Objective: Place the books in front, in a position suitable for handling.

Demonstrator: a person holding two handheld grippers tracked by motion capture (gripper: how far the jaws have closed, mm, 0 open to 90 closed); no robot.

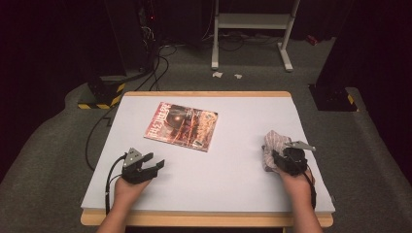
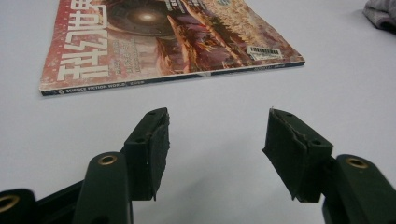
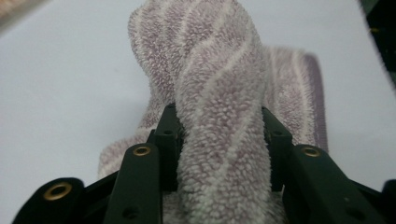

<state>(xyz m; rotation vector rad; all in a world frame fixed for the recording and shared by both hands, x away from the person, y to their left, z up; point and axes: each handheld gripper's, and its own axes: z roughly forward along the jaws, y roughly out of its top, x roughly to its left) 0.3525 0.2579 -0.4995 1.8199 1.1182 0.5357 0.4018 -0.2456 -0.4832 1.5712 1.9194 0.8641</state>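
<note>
A glossy magazine (image 1: 181, 126) with a red cover lies flat left of the table's middle, and its spine faces the left gripper view (image 2: 163, 42). My left gripper (image 1: 154, 166) rests near the front left, pointing toward the magazine; its jaws (image 2: 217, 116) stand open with bare table between them. A crumpled purple-and-white striped towel (image 1: 274, 141) lies at the right side. My right gripper (image 1: 273, 156) is at its near end. In the right gripper view a thick fold of the towel (image 3: 215, 60) fills the gap between the jaws (image 3: 218, 109), and the pads press on both sides.
The white table top (image 1: 233, 170) has a wooden rim. A corner of the towel (image 2: 380, 14) shows at the far right of the left gripper view. Beyond the table are dark floor, cables (image 1: 155, 68) and a white stand (image 1: 252, 22).
</note>
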